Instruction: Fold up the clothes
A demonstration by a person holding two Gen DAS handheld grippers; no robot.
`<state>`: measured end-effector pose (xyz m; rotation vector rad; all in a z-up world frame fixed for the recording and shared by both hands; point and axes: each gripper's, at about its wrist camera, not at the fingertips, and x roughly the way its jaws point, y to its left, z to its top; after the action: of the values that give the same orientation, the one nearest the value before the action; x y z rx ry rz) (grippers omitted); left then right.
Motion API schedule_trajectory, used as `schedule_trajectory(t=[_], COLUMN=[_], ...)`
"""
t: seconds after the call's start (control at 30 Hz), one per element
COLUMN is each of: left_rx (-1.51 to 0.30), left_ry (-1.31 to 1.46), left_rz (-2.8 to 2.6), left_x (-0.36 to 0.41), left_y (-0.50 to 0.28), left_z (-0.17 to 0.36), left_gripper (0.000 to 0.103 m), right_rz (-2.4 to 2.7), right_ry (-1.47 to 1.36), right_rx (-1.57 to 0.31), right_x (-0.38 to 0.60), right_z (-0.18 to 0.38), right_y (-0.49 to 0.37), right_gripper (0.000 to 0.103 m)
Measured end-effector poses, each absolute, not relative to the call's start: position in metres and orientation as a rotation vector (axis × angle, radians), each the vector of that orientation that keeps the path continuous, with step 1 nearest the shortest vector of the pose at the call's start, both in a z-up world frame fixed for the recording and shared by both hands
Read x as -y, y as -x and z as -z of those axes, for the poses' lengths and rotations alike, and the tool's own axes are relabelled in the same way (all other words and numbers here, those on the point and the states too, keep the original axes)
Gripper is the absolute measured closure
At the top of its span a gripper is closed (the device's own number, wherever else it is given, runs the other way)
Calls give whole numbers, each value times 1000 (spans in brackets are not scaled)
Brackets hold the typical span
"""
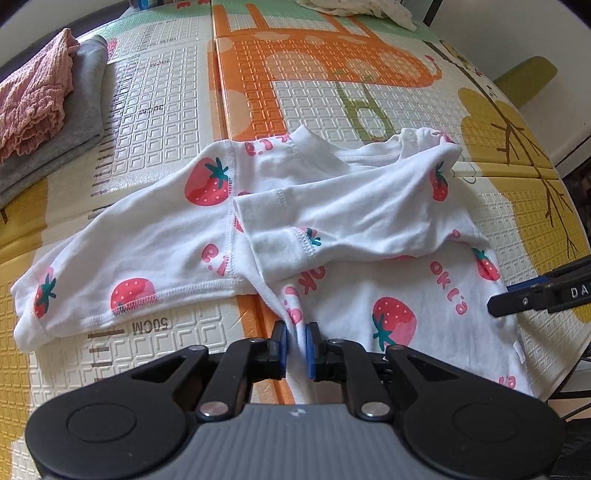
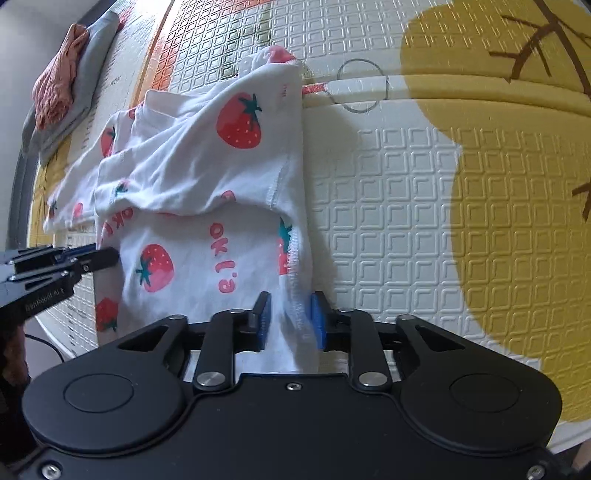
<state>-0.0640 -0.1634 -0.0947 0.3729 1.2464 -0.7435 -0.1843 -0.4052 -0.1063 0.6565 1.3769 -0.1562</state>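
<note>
A white long-sleeved shirt [image 1: 332,221] printed with red strawberries lies on the play mat, its right sleeve folded across the body. My left gripper [image 1: 296,332] is shut on a bunched bit of the shirt's lower hem, the cloth pinched between the blue pads. The right wrist view shows the same shirt [image 2: 207,158] from its right side. There my right gripper [image 2: 290,314] stands open, with the shirt's stitched side edge lying loose between the pads and a gap on each side. Each gripper's tip shows in the other's view: the right gripper's tip [image 1: 495,306], the left gripper's tip [image 2: 107,254].
The patterned foam play mat [image 1: 166,110] covers the surface. A folded pile sits at its far left: a pink crinkled cloth [image 1: 33,96] on a grey garment [image 1: 81,110]. Another pale garment [image 1: 354,7] lies at the far edge. A yellow-green seat [image 1: 532,77] stands beyond the right edge.
</note>
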Motion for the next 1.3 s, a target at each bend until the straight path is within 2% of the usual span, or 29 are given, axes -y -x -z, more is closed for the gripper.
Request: schedule_trajectory(t=[0.07, 0.33, 0.43, 0.5, 0.63, 0.67, 0.7, 0.77, 0.87, 1.13, 1.23, 1.3], left_rx=[-1242, -1212, -1193, -1178, -1141, -1137, -1135, -1135, -1141, -1141, -1142, -1143], left_ry=[-377, -360, -338, -325, -324, -325, -325, -318, -315, -308, -300, -296], left_rz=[739, 723, 709, 700, 703, 701, 698, 698, 693, 694, 694, 692], left_x=[164, 158, 156, 156, 158, 159, 159, 159, 160, 164, 165, 165], left_y=[64, 63, 61, 60, 59, 59, 59, 58, 55, 52, 49, 47], left_z=[93, 79, 71, 67, 61, 60, 59, 59, 60, 63, 64, 64], left_gripper=[88, 75, 64, 48, 38, 36, 33, 31, 27, 27, 27, 27], right_rz=[142, 162, 166, 178, 187, 184, 182, 159, 177, 175, 201, 225], right_ry=[-657, -612, -663, -688, -625, -620, -614, -662, -665, -575, -529, -488], right_rx=[-1381, -1417, -1403, -1387, -1388, -1385, -1383, -1384, -1380, -1419, -1425, -1425], right_x=[402, 386, 388, 387, 374, 371, 367, 366, 362, 355, 346, 341], right_z=[107, 108, 110, 111, 110, 111, 111, 116, 118, 122, 120, 117], right_y=[183, 169, 167, 168, 174, 173, 173, 172, 172, 176, 178, 179], right_gripper=[56, 45, 35, 32, 31, 25, 12, 0, 0, 0, 4, 12])
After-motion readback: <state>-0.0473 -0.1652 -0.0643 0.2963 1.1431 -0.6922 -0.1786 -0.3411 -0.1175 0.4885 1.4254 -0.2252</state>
